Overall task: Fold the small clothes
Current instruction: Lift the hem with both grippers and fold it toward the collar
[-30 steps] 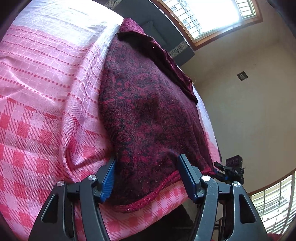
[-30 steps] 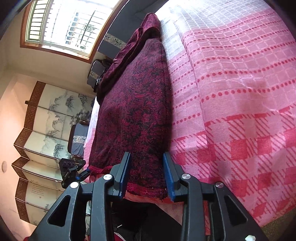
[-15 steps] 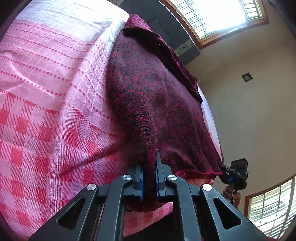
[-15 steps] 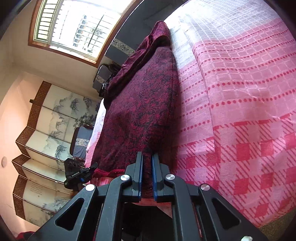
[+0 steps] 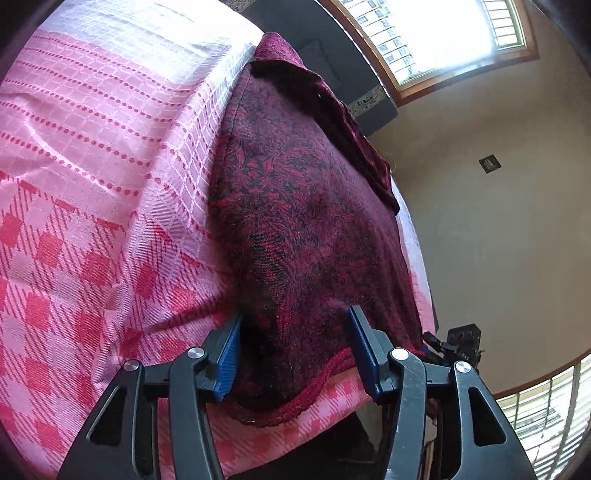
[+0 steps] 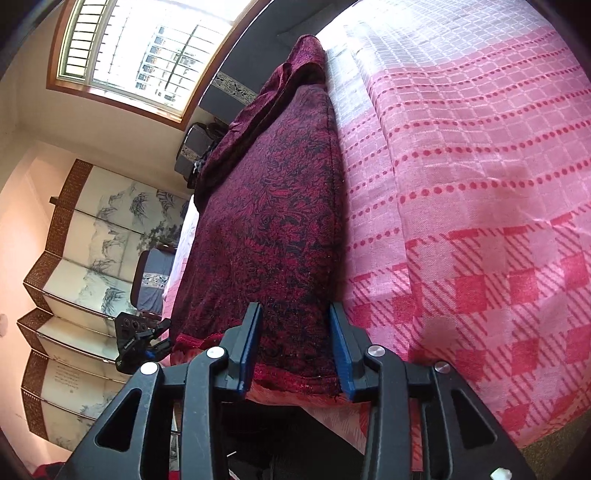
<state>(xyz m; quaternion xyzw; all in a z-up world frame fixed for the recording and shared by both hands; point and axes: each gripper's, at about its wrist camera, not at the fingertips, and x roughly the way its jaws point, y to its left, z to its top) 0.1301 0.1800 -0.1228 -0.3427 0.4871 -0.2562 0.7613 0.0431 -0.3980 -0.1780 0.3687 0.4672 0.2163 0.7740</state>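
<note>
— Two grippers at the near hem, is that right?
— Yes. The left gripper [image 5: 293, 354] and the right gripper [image 6: 295, 350] each straddle a near corner of the dark red patterned garment [image 5: 295, 221].
— Where does the garment lie?
— Flat on a bed, over the pink checked bedspread [image 5: 92, 184], running lengthwise away from the near edge. Its collar end points toward the dark headboard [image 5: 332, 55] beneath the window [image 5: 443, 33].
— And the jaws?
— On both grippers the jaws are opening. They stand spread, with the hem's cloth between the blue pads [image 5: 227, 363], but the pads do not press it.
— Anything held?
— No, the fabric rests on the bedspread at both corners.
— What else shows?
— From the right wrist view, a folding screen [image 6: 74, 258] with ink paintings stands beside the bed, and the other gripper's tip peeks past the garment's far corner.
</note>
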